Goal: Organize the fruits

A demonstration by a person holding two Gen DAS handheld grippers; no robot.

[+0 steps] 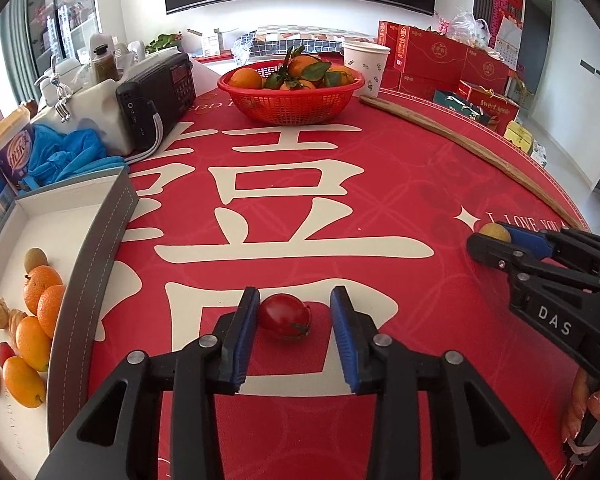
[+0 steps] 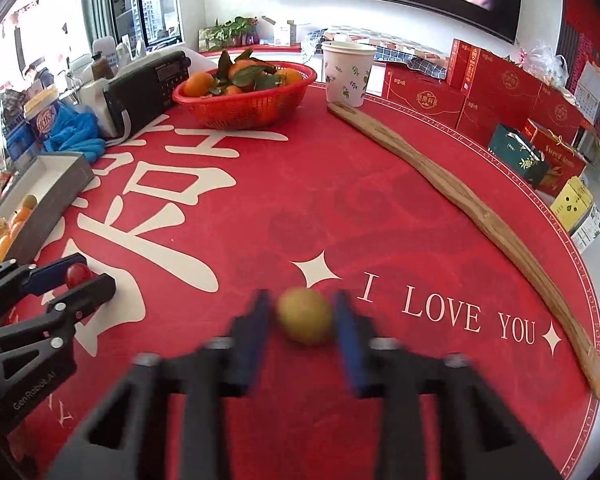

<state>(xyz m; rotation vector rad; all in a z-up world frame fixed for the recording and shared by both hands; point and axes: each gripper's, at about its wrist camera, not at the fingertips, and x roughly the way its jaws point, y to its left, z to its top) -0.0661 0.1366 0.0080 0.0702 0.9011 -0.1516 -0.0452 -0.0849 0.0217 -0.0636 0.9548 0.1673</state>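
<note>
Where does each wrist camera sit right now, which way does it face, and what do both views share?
Left wrist: rides the left gripper, low over the red tablecloth, looking forward at the cherry tomato between its open fingers; the right gripper and a hand show at right.
Right wrist: rides the right gripper, facing a yellow-green fruit between blurred fingers; the left gripper shows at left.
Shared: red basket of oranges, paper cup, wooden stick, radio, fruit tray.
</note>
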